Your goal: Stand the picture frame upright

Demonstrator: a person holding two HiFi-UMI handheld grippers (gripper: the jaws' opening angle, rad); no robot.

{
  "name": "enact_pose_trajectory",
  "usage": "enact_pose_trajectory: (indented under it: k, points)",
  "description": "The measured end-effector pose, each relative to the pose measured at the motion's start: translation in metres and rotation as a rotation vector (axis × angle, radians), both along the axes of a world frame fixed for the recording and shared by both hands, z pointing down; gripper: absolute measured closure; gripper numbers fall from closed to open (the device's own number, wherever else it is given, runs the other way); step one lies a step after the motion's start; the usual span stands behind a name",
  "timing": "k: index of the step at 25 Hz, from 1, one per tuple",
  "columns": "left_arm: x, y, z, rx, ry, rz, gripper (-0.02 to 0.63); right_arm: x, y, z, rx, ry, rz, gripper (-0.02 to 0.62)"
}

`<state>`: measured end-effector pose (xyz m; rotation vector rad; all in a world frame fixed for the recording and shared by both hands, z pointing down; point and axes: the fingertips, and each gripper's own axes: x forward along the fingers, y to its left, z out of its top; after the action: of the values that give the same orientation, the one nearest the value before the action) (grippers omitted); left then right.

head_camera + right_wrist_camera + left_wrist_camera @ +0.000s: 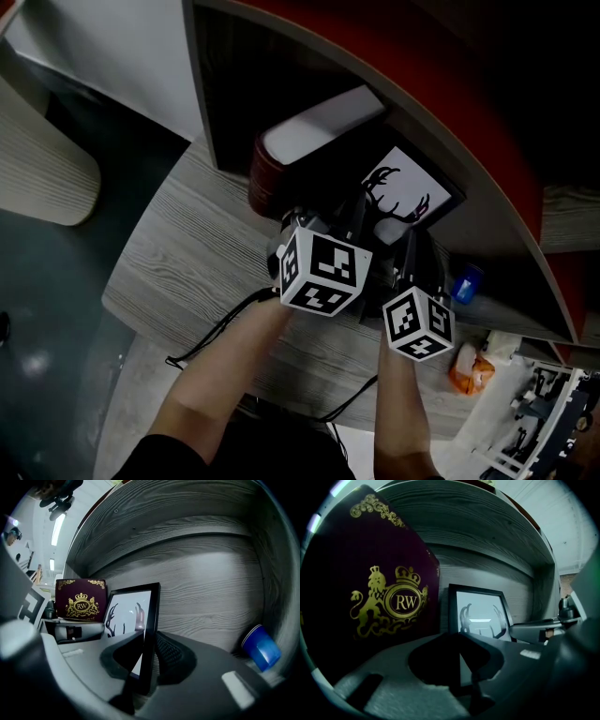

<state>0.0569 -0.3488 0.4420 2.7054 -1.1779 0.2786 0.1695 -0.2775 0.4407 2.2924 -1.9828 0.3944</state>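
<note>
A black picture frame [408,192] with an antler print stands nearly upright in a grey wood-grain shelf niche, leaning slightly back. In the left gripper view, my left gripper [459,667] is shut on the left edge of the picture frame [480,611]. In the right gripper view, my right gripper [147,667] is shut on the right edge of the picture frame [129,616]. In the head view both marker cubes sit just in front of the frame, left gripper [356,214] and right gripper [410,246] side by side.
A maroon box [370,597] with a gold crest stands close at the frame's left, also in the head view as the maroon box [272,173]. A blue cup [261,649] lies in the right corner. The curved shelf arch [450,103] hangs overhead. Cables [216,333] trail off the shelf's front edge.
</note>
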Motion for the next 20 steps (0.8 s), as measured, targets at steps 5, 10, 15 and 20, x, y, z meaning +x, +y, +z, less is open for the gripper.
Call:
enact_pose_trajectory:
  k: [5,10,15,20]
  points:
    - [0.0004,0.0005,-0.0002,0.010,-0.008,0.005,0.538,-0.0012,-0.0018,0.0024,-0.016,0.006,-0.010,0.523]
    - [-0.0010,0.0011,-0.0007,0.015,-0.018,0.006,0.536,-0.0044,-0.0029,0.0034,-0.028,0.010,-0.022,0.508]
    - [-0.0037,0.0031,0.0018,0.009,-0.022,0.000,0.528,-0.0065,-0.0020,0.0045,-0.039,0.015,-0.025,0.494]
    - [-0.0072,0.0054,0.0042,0.001,-0.027,-0.001,0.518,-0.0079,-0.0015,0.0040,-0.046,0.022,-0.024,0.495]
